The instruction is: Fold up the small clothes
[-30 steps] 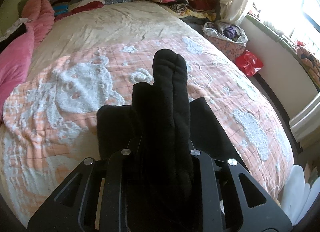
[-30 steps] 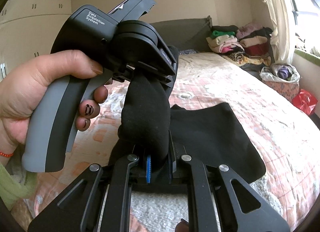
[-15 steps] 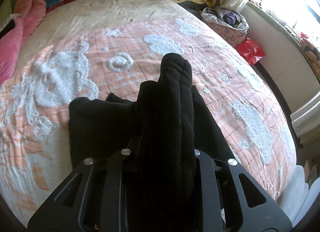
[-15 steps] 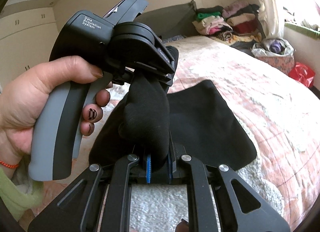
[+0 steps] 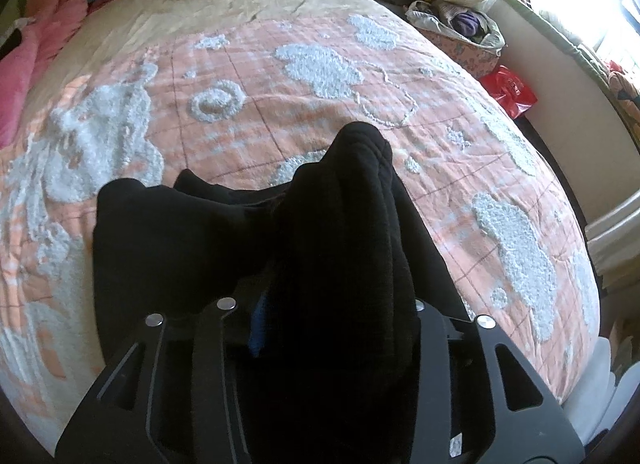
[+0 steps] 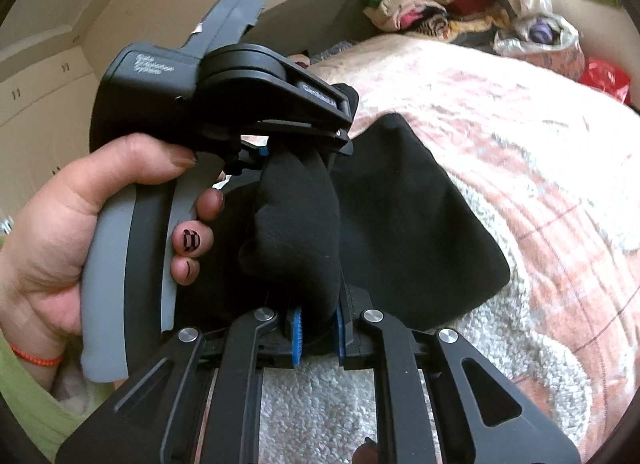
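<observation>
We hold one black garment (image 6: 420,224) between our two grippers, both clamped on it. In the right wrist view, the right gripper (image 6: 318,328) has its jaws pressed together on a thick bunched fold of the cloth, with two blue pads (image 6: 297,334) showing on either side of the pinch. Straight ahead of those jaws, the left gripper (image 6: 296,152) grips the other end of the same fold from above, held in one left hand (image 6: 80,236) with marked nails. The rest of the garment spreads flat on the quilt (image 6: 540,192) to the right of and beyond the right jaws. In the left wrist view, the cloth (image 5: 348,232) rises as one ridge out from between the left jaws and covers most of them; one blue pad (image 5: 258,324) shows at its left edge, so the jaws are clamped on it. More of the garment lies to the left of those jaws on the one peach and white quilt (image 5: 280,84). Far beyond the jaws we count one pile of folded clothes (image 6: 432,8), one bag of clothes (image 5: 460,24) and one red bag (image 5: 510,90).
</observation>
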